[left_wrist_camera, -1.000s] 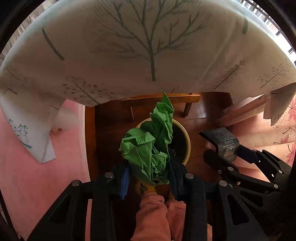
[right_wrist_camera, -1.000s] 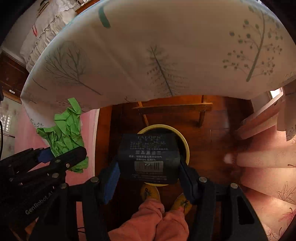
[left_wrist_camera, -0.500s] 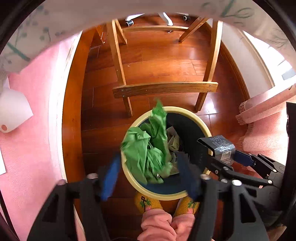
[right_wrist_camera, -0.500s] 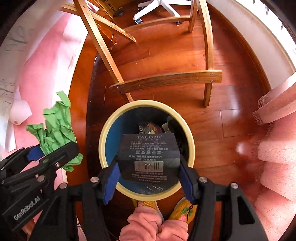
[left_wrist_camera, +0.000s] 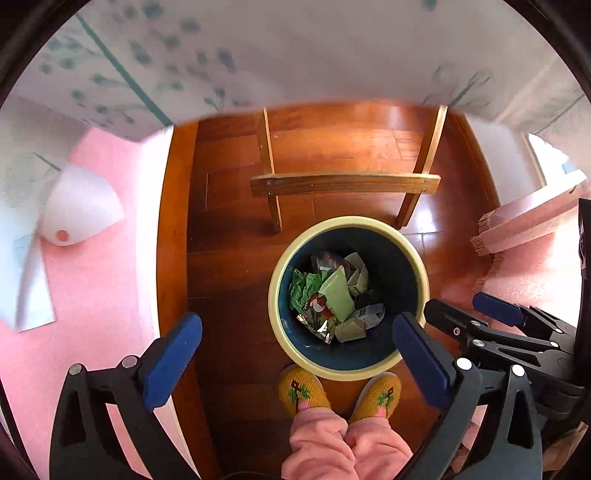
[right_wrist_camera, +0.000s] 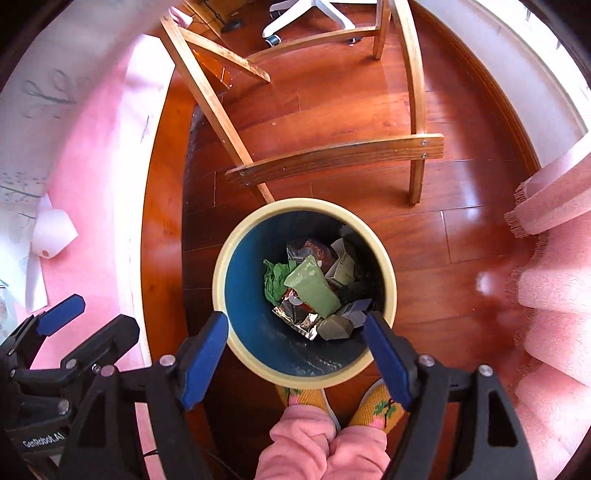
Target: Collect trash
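A round bin with a cream rim (left_wrist_camera: 280, 258) (right_wrist_camera: 236, 236) and dark blue inside stands on the wooden floor below both grippers. Inside lie crumpled green paper (left_wrist_camera: 301, 288) (right_wrist_camera: 275, 280), a pale green pouch (right_wrist_camera: 314, 286), foil wrappers and small cartons. My left gripper (left_wrist_camera: 295, 358) is open and empty above the bin's left side. My right gripper (right_wrist_camera: 295, 354) is open and empty above the bin's near rim. The dark box cannot be made out among the trash.
A wooden chair frame (right_wrist_camera: 332, 155) stands just behind the bin. A pink tablecloth (right_wrist_camera: 99, 155) hangs at the left and pink fabric (right_wrist_camera: 554, 266) at the right. The person's yellow slippers (left_wrist_camera: 303, 387) touch the bin's near side. A white office-chair base (right_wrist_camera: 306, 14) is farther back.
Both grippers opened. The green paper dropped from the left gripper into the bin and the dark box left the right gripper. The view tilted down from the tabletop to the bin.
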{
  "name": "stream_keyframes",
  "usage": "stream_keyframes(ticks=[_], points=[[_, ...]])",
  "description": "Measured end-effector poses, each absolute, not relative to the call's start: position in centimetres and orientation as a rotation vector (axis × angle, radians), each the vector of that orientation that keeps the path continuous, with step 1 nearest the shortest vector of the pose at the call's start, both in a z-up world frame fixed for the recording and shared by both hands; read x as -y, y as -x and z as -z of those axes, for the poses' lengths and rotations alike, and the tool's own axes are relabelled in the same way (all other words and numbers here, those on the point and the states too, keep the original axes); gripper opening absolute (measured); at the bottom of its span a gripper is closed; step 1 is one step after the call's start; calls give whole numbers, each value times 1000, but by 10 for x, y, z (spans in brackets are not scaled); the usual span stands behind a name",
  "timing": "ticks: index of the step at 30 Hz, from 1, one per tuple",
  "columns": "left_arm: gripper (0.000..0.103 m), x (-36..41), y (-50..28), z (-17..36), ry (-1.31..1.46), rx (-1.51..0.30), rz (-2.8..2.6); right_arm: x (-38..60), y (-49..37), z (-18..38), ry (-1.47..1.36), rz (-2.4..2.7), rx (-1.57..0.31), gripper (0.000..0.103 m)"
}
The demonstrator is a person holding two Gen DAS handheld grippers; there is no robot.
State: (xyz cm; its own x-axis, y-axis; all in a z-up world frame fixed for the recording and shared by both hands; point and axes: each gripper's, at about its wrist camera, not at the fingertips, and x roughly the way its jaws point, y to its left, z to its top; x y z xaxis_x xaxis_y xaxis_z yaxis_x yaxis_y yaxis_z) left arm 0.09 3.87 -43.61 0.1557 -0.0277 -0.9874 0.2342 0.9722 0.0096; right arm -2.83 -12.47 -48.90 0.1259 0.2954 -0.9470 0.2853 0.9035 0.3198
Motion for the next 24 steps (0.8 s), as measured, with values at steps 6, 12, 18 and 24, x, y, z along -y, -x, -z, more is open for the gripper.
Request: stream_keyframes(ticks=[6,12,18,24], points=[[102,-39,5,354,-141,-1352,208,127,34,408,-460,-10,-1432,77],[102,-42,2,263,-110,-1290,249,126,33,321,-429,-25,-1410,77],[102,-43,-3,183,-112,-1235,308,122,24,241,-403,-24,-1345,77],[102,-42,-10,114,-147,-1137,353,122,11,169,-411,-18,-1241,77]])
